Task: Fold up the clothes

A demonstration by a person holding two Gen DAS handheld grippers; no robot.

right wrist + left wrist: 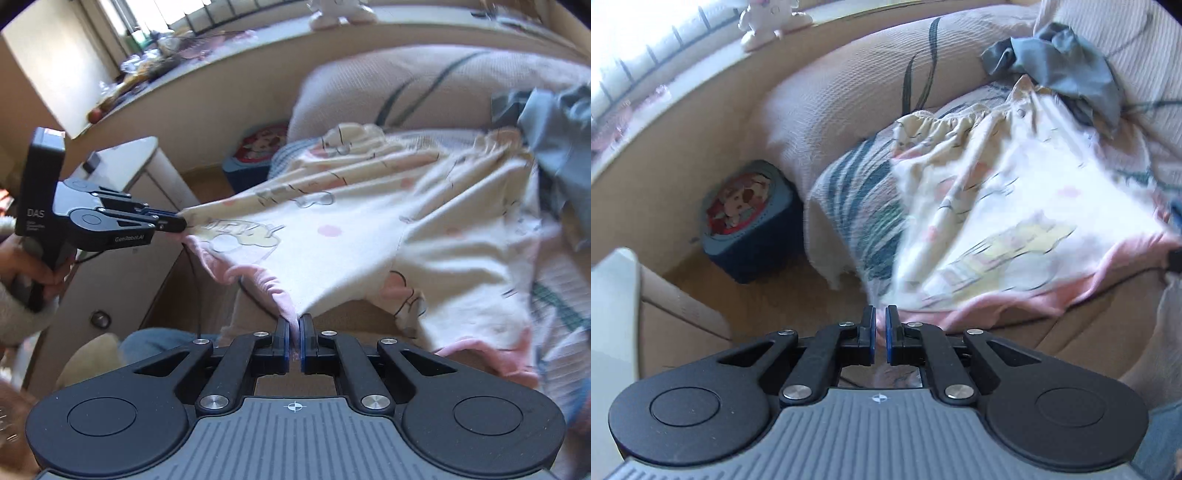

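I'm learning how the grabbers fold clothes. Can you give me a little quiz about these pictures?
1. True or false: both the left gripper and the right gripper pinch the pink hem of the cream printed garment.
2. What lies crumpled beyond the garment on the sofa? A) blue-grey cloth B) red towel C) black sock
3. Fill in: the plush toy stands on the window ____.

Key: 1 true; 2 A, the blue-grey cloth; 3 ledge.

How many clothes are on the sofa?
2. The cream cartoon-print garment is stretched over the seat, pinched by both grippers. The crumpled blue-grey garment lies behind it by the backrest. More may be hidden.
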